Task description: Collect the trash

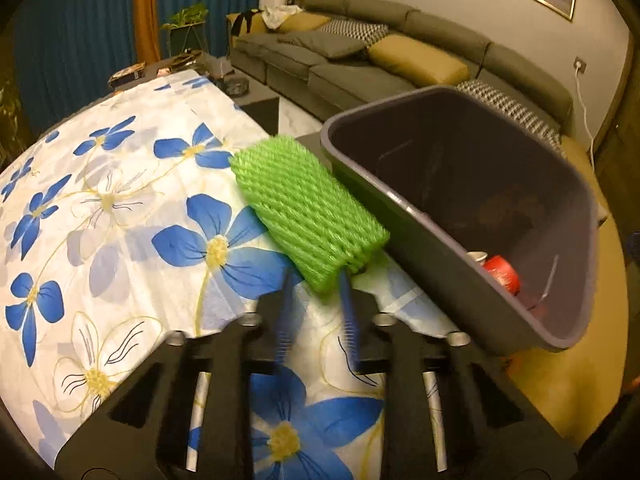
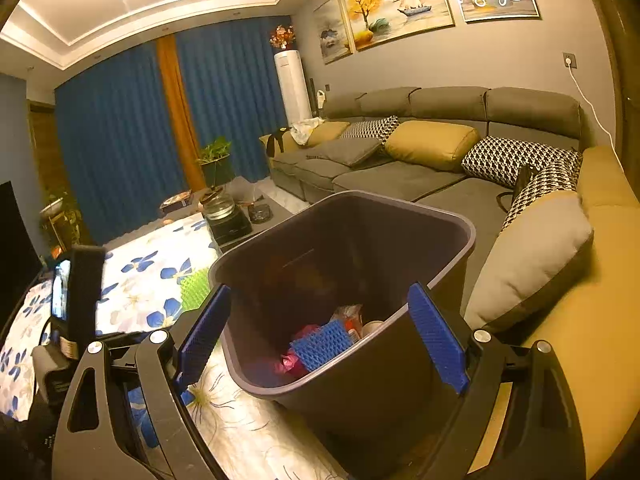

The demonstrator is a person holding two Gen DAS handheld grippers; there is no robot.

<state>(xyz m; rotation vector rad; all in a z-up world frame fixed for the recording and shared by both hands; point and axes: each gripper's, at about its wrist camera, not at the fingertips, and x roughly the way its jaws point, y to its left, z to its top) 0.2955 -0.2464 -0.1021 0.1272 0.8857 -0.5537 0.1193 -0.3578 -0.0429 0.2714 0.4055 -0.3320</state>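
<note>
My left gripper [image 1: 318, 280] is shut on the near end of a green foam net sleeve [image 1: 306, 210], holding it over the flowered tablecloth [image 1: 120, 200] just left of the dark grey trash bin [image 1: 460, 288]. The sleeve's far end lies against the bin's rim. In the right wrist view the sleeve [image 2: 194, 286] peeks out left of the bin [image 2: 360, 384]. My right gripper [image 2: 320, 344] is open, its blue pads on either side of the bin's near wall, apart from it. The bin holds a blue foam net [image 2: 322, 344], pink wrapping [image 2: 294, 354], a red can [image 1: 502, 274] and a paper cup [image 1: 478, 258].
The bin stands at the table's right edge beside a grey and mustard sofa [image 2: 440, 176] with cushions. A glass pot on a black base [image 2: 224, 214], an ashtray and boxes stand at the table's far end. Blue curtains and a plant stand [image 2: 216, 160] are behind.
</note>
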